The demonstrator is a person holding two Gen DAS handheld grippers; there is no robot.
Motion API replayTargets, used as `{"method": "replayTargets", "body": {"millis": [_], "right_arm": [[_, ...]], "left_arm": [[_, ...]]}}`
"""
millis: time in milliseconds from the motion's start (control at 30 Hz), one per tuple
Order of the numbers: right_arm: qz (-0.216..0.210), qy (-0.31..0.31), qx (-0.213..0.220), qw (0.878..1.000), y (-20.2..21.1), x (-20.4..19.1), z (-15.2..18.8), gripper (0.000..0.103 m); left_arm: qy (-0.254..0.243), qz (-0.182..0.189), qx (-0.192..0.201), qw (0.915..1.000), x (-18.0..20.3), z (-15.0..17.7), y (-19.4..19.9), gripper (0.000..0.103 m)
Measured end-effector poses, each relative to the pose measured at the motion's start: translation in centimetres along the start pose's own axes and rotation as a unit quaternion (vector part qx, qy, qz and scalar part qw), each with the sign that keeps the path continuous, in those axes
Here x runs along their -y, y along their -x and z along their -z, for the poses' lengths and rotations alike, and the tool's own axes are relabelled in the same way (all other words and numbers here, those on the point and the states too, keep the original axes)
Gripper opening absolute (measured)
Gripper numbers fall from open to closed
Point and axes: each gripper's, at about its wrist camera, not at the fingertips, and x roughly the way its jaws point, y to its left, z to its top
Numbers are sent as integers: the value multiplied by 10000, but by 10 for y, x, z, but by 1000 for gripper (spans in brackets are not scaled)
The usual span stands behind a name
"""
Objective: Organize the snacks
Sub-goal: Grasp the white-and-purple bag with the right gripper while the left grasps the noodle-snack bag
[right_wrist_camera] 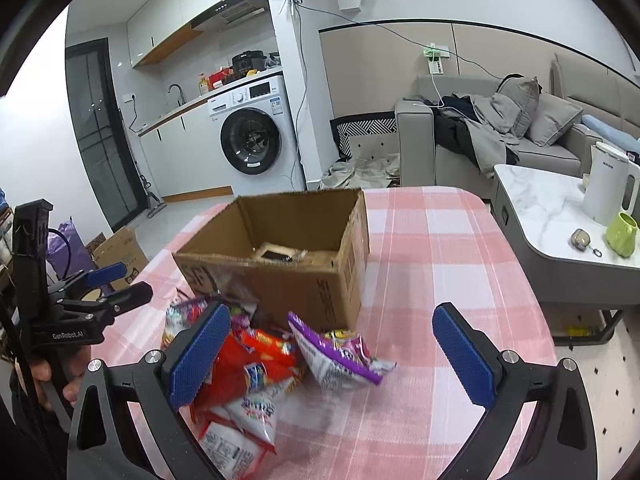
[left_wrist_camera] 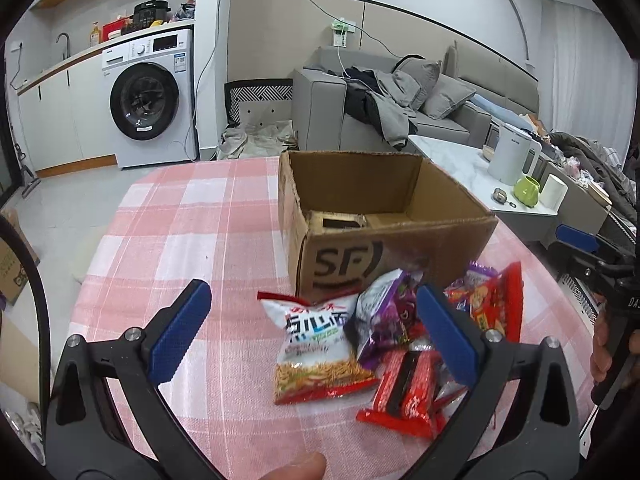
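Left gripper [left_wrist_camera: 316, 322] was wide open, nothing pinched. White noodle-snack bag [left_wrist_camera: 316, 350] lay flat on the pink checked tablecloth [left_wrist_camera: 192, 216] in the gap between its blue pads, touching neither. Purple bag [left_wrist_camera: 380, 320] and red wrapper [left_wrist_camera: 408, 396] sat just inside the right-hand pad, which overlapped the rest of the snack pile.

Right gripper [right_wrist_camera: 326, 354] was also fully spread and empty. Purple-and-white bag [right_wrist_camera: 340, 356] lay between its fingers, nearer the left-hand one; red packets [right_wrist_camera: 256, 360] and white packets [right_wrist_camera: 240, 432] bunched against and under that left pad. Bare cloth by the right pad.

Cardboard box [left_wrist_camera: 392, 240] stood open-topped just beyond both sets of fingertips, pile touching its near wall. No snacks visible inside.
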Motion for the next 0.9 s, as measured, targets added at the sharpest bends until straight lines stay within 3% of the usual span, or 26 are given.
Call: {"method": "replayTargets", "body": {"millis": [433,900], "right_arm": [[99,-236,-259,9993,-12,14,11,103],[113,-512,-843,9951,-65,29,34,103]], "left_arm": [[92,-5,-461,9989,-9,17,-23,102],[191,27,-846,9962,-17,25,-63,102]]}}
